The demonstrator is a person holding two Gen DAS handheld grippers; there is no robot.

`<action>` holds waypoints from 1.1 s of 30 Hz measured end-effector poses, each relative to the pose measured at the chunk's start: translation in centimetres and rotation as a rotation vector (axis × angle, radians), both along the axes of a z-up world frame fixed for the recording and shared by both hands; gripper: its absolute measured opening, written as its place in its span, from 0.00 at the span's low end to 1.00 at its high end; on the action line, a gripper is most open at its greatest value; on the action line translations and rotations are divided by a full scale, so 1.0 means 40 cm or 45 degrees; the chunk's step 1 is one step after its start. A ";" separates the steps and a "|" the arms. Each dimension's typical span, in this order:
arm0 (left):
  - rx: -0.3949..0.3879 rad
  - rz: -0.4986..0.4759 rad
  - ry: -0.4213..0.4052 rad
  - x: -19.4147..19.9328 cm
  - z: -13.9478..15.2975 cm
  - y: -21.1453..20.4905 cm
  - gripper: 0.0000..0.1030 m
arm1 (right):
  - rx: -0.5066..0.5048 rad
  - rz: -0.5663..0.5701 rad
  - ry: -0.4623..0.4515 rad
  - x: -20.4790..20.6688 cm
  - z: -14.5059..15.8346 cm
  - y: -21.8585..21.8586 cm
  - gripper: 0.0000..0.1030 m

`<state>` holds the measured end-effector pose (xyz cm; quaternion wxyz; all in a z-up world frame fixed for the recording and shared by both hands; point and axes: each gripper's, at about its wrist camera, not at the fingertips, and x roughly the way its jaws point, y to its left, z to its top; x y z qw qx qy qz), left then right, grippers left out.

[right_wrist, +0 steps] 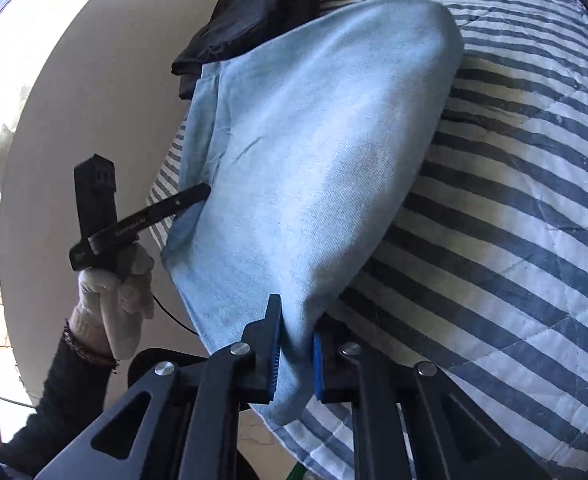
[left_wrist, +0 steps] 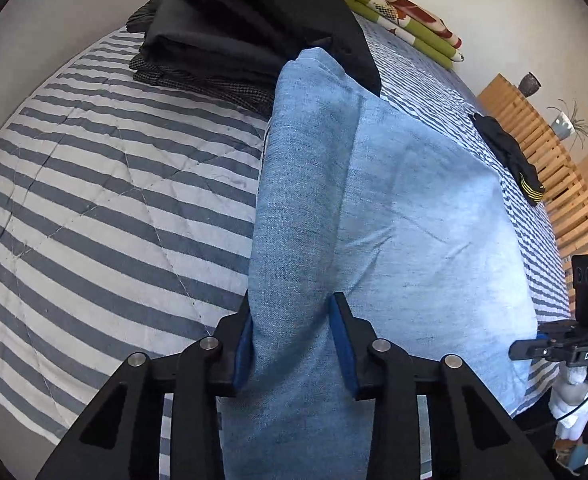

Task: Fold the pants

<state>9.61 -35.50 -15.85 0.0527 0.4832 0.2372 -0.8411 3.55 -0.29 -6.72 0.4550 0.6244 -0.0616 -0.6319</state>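
One striped quilt (left_wrist: 94, 184) across the bed. One pair of light blue pants (left_wrist: 394, 208), lying on the quilt's near edge, long axis running from the grippers away toward one stack of dark folded clothes (left_wrist: 222, 28). One green patterned blanket (left_wrist: 398, 12) by the wall, one small black garment (left_wrist: 510, 152) at the bed's far side. Two grippers: left gripper (left_wrist: 292, 344) partly closed on a thick fold of pants; right gripper (right_wrist: 296, 352) pinched narrow on the pants' corner.

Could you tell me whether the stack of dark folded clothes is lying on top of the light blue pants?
No: the light blue pants overlap the front of the stack of dark folded clothes, which rests on the striped quilt.
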 end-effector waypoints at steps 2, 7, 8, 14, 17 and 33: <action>-0.005 0.013 -0.003 0.009 0.012 0.029 0.27 | 0.010 0.011 0.031 -0.008 0.037 0.010 0.10; 0.114 0.078 0.010 0.047 0.024 0.138 0.20 | 0.094 0.024 0.143 -0.062 0.116 0.077 0.09; 0.133 0.086 0.010 0.054 0.024 0.172 0.20 | 0.111 0.023 0.161 -0.083 0.128 0.105 0.09; 0.249 0.079 0.035 0.037 0.039 0.451 0.19 | 0.332 -0.030 0.325 -0.237 0.176 0.264 0.09; 0.249 0.026 0.027 -0.005 0.047 0.557 0.20 | 0.428 -0.096 0.476 -0.291 0.174 0.305 0.09; -0.142 -0.507 0.145 -0.277 0.313 0.436 0.25 | 0.132 -0.411 0.502 -0.115 0.201 0.361 0.16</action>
